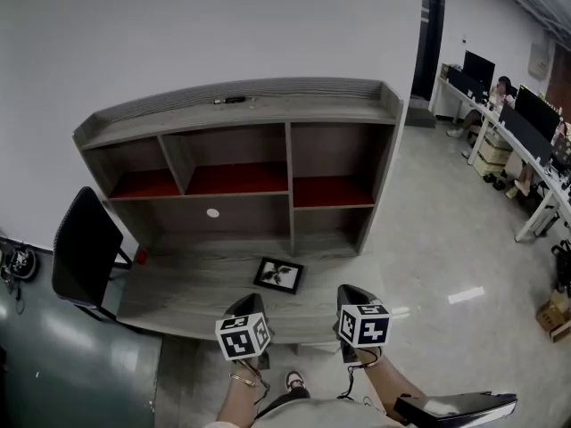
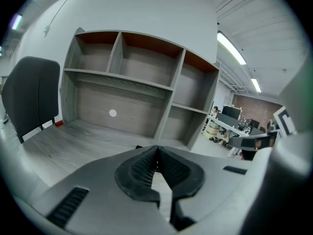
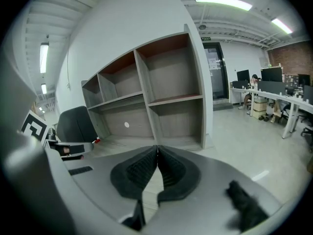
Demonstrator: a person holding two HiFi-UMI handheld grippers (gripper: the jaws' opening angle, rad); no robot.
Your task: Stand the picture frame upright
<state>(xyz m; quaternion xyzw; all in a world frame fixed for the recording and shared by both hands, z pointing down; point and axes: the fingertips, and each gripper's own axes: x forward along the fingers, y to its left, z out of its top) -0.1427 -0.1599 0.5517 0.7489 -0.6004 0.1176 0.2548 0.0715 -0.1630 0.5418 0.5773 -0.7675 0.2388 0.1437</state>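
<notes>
A black picture frame (image 1: pixel 277 275) lies flat on the grey desk top (image 1: pixel 178 292), in front of the shelf unit's middle divider. Both grippers hang over the desk's front edge, short of the frame. My left gripper (image 1: pixel 252 300) is below and left of it; its jaws (image 2: pixel 157 148) are shut with nothing between them. My right gripper (image 1: pixel 351 291) is to the frame's right, and its jaws (image 3: pixel 157 147) are also shut and empty. My own jaws hide the frame in both gripper views.
A grey shelf unit (image 1: pixel 290 181) with red-lined compartments stands on the desk's back. A black chair (image 1: pixel 85 248) is at the left, with a small red object (image 1: pixel 140 257) beside it. Office desks with monitors and seated people (image 1: pixel 508 114) are at far right.
</notes>
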